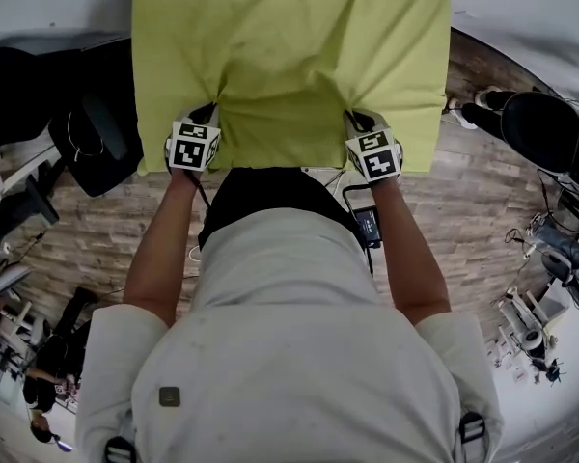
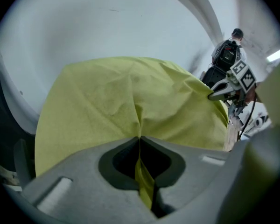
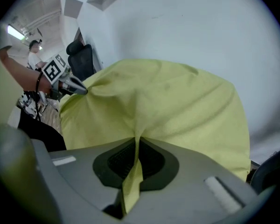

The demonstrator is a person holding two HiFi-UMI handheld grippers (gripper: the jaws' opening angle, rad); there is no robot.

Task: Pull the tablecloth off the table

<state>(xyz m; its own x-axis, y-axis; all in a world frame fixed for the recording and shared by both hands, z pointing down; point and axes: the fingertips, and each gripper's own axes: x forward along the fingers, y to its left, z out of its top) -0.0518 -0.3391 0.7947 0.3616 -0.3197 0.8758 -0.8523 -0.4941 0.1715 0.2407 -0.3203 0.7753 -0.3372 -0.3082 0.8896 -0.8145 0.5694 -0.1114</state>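
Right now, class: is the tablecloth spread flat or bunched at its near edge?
Bunched: the tablecloth puckers into folds where the left gripper and right gripper pinch it.

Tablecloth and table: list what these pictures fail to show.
- Table: every view, wholly under the tablecloth; top and legs unseen.
- Tablecloth's far edge: head view, cut off by the picture's top.
- Person's feet: head view, hidden by the torso.
- Pinched fold's end: both gripper views, behind the left tool and right tool.
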